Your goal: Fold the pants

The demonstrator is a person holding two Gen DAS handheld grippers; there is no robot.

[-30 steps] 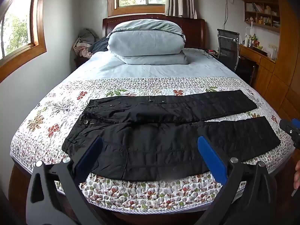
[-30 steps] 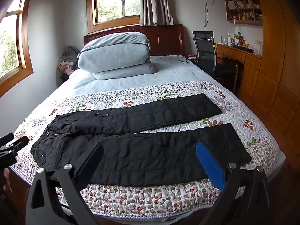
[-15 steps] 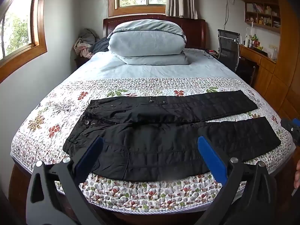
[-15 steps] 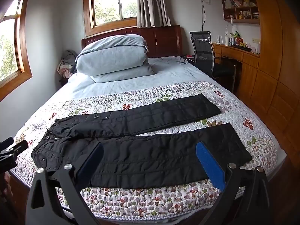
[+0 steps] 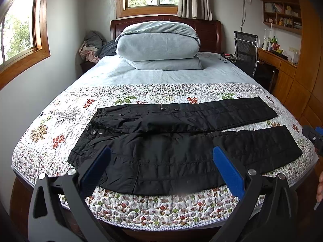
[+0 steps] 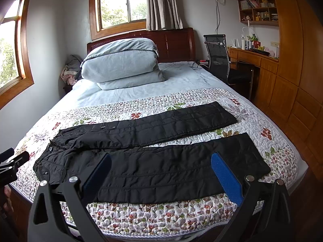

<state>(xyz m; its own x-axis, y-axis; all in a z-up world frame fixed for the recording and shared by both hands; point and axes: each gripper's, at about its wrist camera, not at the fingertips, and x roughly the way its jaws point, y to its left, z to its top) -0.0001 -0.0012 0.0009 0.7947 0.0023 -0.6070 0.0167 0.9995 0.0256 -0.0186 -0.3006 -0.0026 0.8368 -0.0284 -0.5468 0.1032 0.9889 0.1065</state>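
Observation:
Black quilted pants (image 5: pixel 171 151) (image 6: pixel 157 167) lie flat on the floral quilt, waistband to the left, both legs stretched right with a gap between them. My left gripper (image 5: pixel 161 159) hovers open off the bed's near edge, over the waist and thigh end of the near leg, holding nothing. My right gripper (image 6: pixel 160 164) is also open and empty, above the middle of the near leg. The right gripper's tip (image 5: pixel 313 137) shows at the right edge of the left wrist view; the left gripper's tip (image 6: pixel 12 161) shows at the left edge of the right wrist view.
A floral quilt (image 5: pixel 141 207) covers the bed's near half. A folded grey duvet (image 5: pixel 159 44) is stacked by the headboard. A black office chair (image 6: pixel 218 54) and wooden desk (image 6: pixel 258 58) stand to the right. Clothes (image 5: pixel 90 44) are heaped at the far left.
The right wrist view has swung slightly, so the pants sit a little more to its left. The left gripper has barely moved. Both stay open.

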